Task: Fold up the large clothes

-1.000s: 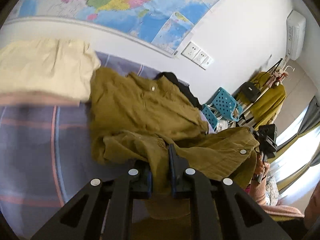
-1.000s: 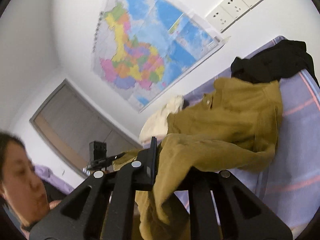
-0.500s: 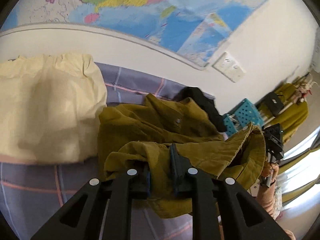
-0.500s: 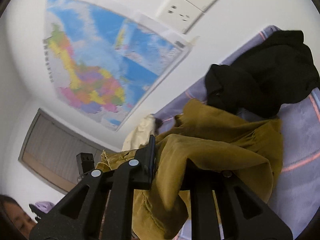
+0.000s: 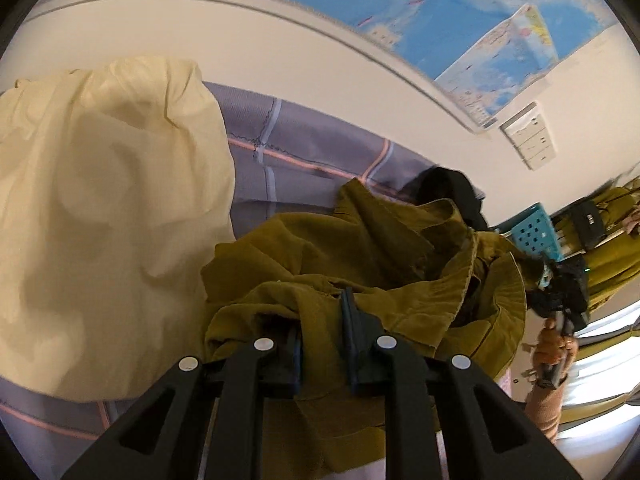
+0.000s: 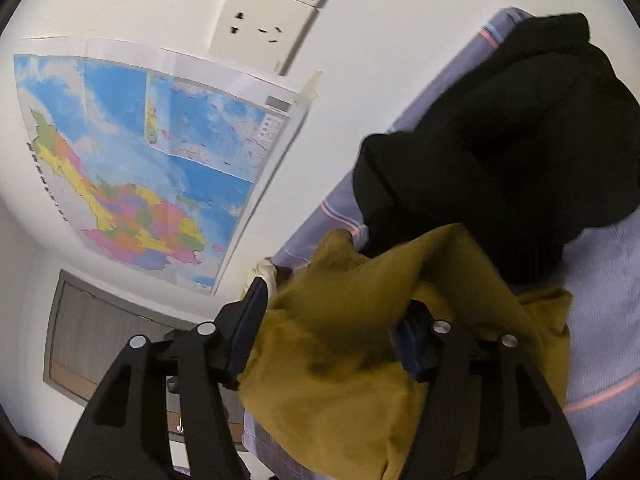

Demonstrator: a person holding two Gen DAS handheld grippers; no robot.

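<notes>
An olive-green corduroy jacket (image 5: 360, 264) lies bunched on the purple plaid bed sheet (image 5: 304, 156). My left gripper (image 5: 320, 344) is shut on a fold of it near the front edge. In the right wrist view my right gripper (image 6: 332, 320) has a thick wad of the same jacket (image 6: 352, 344) between its fingers, jaws fairly wide around the cloth. The right gripper (image 5: 560, 300) and the hand holding it show at the right of the left wrist view, gripping the jacket's far end.
A pale yellow garment (image 5: 100, 200) lies on the bed at left. A black garment (image 6: 500, 152) lies by the wall on the sheet (image 6: 600, 320). A map (image 6: 140, 160) and wall sockets (image 6: 264, 28) are behind. A blue basket (image 5: 532, 232) and clothes rack stand at right.
Both grippers have carried the jacket toward the wall and head of the bed. The jacket has gathered up. The black garment and wall now loom closer in the right wrist view.
</notes>
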